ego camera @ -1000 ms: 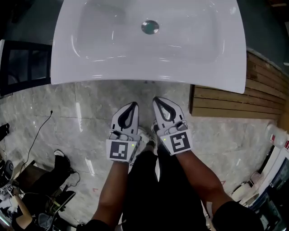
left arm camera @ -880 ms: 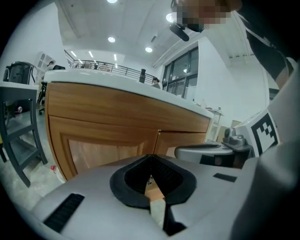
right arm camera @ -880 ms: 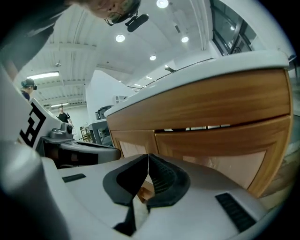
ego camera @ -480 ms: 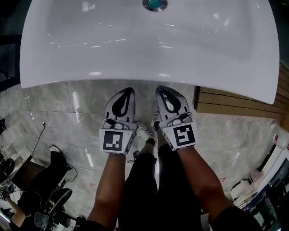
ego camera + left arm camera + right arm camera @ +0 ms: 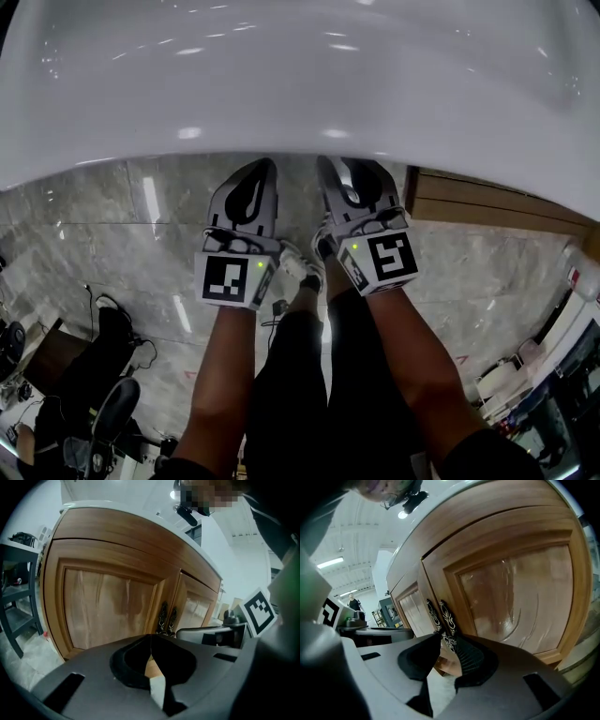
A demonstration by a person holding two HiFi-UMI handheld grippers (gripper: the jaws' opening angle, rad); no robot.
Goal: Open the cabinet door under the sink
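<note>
Just beyond the right tool (image 5: 447, 637), freshly opening and empty, stand the door handles (image 5: 444, 617).

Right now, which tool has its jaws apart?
The right grey tool: its jaws have just been opening, nothing gripped between them, facing the dark ornate handles of the wooden cabinet doors. The left grey tool's jaws meet.

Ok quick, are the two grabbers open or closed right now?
Left gripper: shut, nothing in it.
Right gripper: open, jaws just been opening, nothing between them; cabinet handles ahead.
</note>
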